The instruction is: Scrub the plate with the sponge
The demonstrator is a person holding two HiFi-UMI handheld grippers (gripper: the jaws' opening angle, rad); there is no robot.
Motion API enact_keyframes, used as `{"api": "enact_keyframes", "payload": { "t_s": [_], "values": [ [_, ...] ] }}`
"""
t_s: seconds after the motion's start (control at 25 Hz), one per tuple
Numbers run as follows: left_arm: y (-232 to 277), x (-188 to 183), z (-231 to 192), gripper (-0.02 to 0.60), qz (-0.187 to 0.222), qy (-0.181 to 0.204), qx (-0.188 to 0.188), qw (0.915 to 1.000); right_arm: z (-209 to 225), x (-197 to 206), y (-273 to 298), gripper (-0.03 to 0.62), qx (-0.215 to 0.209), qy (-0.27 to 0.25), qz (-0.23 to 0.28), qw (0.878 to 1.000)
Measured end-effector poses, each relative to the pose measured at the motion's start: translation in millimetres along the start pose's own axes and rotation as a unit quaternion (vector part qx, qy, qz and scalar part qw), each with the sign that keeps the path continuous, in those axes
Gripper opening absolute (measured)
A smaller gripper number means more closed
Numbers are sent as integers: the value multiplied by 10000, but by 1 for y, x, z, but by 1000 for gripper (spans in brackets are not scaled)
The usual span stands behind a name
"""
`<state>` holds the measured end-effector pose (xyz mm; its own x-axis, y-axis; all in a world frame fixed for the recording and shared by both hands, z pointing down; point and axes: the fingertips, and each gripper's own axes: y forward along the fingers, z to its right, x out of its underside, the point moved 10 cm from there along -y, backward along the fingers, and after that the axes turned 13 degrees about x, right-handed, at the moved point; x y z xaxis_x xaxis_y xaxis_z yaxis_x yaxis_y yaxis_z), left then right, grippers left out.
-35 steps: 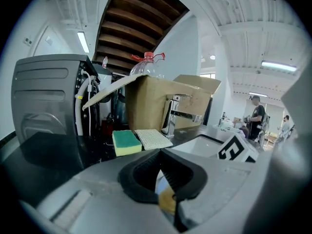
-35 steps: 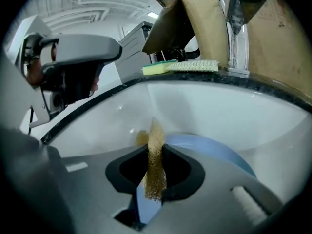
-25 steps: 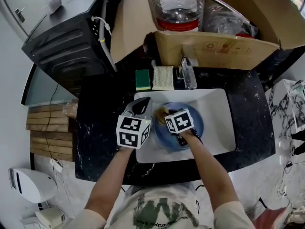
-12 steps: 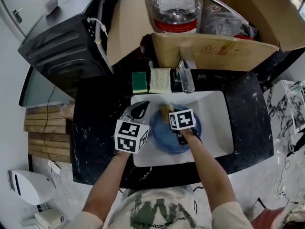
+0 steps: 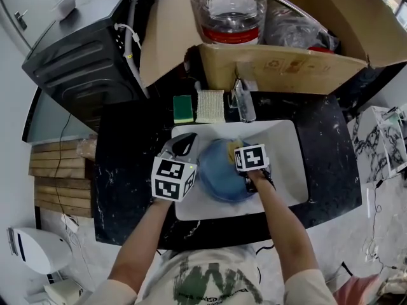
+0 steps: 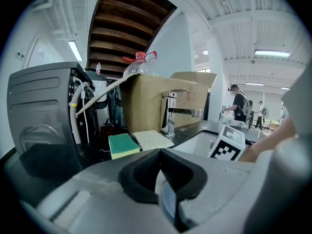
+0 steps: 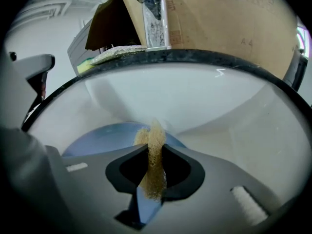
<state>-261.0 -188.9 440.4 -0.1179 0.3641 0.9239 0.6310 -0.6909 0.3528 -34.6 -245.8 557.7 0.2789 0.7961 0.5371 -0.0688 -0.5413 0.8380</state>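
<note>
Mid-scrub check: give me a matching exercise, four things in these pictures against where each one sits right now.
Things:
1. blue plate
2. tan sponge
3. green sponge
4. large bottle

Places:
A. in the cardboard box
B. between the jaws of the right gripper
C. rim pinched by the left gripper, over the sink
D. on the dark counter behind the sink

Pairs: 1-C, 2-B, 3-D, 4-A

The right part of the sink [image 5: 289,164] lies bare and open. Its left and middle are taken by the plate [image 5: 219,176], the left gripper [image 5: 186,145] clamped on its rim, and the right gripper [image 5: 238,148] pinching the sponge [image 7: 155,145]. Behind the sink, the tap [image 5: 244,103] and cardboard box [image 5: 286,68] block the way.
</note>
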Motion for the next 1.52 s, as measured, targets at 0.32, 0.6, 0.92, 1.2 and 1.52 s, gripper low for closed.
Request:
{"api": "enact_keyframes", "payload": {
  "t_s": [0.32, 0.6, 0.92, 1.2, 1.52],
  "values": [
    [0, -2, 3, 2, 16, -15, -47, 10000, 23, 9, -11, 74, 311, -84, -380, 9988],
    [-1, 0, 9, 2, -11, -1, -66, 10000, 42, 18, -18, 74, 486, -174, -537, 9972],
    [-3, 1, 12, 2, -41, 10, -80, 10000, 56, 24, -21, 74, 601, -109, -660, 9960],
    [-4, 1, 10, 2, -26, 29, -93, 9999, 45, 11, -33, 72, 260, -23, -355, 9990],
    [-5, 2, 10, 2, -43, 100, -96, 9999, 2, -13, -52, 72, -808, -62, -46, 9967]
  ]
}}
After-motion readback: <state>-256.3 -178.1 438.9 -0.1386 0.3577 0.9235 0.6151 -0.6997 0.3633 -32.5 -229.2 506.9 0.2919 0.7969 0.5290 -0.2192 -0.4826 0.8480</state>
